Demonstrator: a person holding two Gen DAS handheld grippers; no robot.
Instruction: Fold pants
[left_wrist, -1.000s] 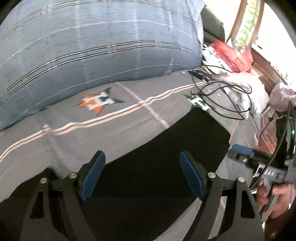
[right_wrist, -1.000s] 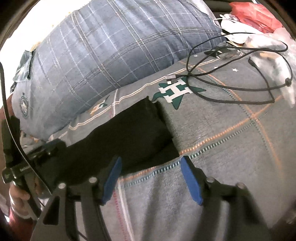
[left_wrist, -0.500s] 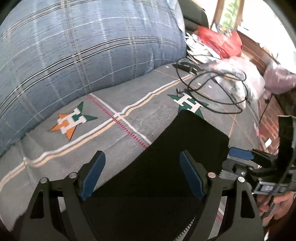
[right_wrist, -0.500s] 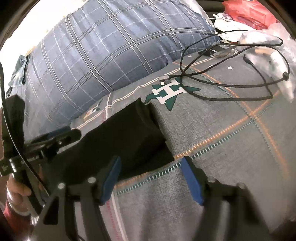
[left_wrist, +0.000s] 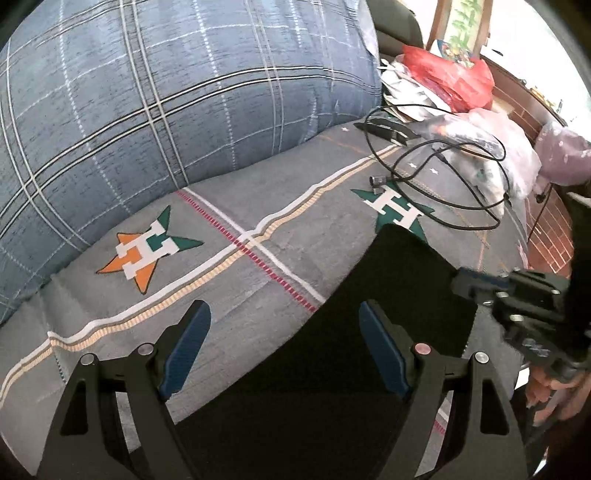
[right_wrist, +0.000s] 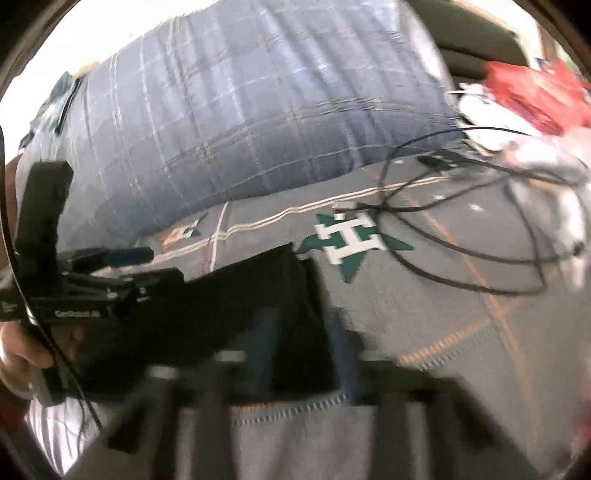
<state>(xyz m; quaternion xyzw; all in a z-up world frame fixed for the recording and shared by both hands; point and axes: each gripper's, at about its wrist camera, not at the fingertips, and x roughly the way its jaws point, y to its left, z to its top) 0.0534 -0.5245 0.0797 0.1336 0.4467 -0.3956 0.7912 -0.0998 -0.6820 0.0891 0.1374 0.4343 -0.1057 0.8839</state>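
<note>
Black pants (left_wrist: 388, 314) lie folded on a grey bedspread (left_wrist: 258, 206), their far corner near a green star logo (left_wrist: 395, 210). My left gripper (left_wrist: 282, 310) hovers open over the pants' left edge, its right pad above the cloth and its left pad above the bedspread. My right gripper (right_wrist: 301, 332) is blurred and its jaws are closing, with the near corner of the pants (right_wrist: 258, 288) between its pads. Each gripper shows in the other's view: the right gripper (left_wrist: 472, 284) at the right edge, the left gripper (right_wrist: 159, 264) at the left, both held by a person's hands.
A large blue plaid pillow (left_wrist: 184, 92) fills the back. A looped black cable (left_wrist: 443, 184) lies beyond the pants. A red bag (left_wrist: 450, 74) and clear plastic bags (left_wrist: 491, 147) pile at the back right, with a brick wall (left_wrist: 546, 229) past the bed's edge.
The right gripper's jaws have come together around the pants' near corner, and its view is now blurred. The left gripper has slid left, so its left pad is now over the bedspread.
</note>
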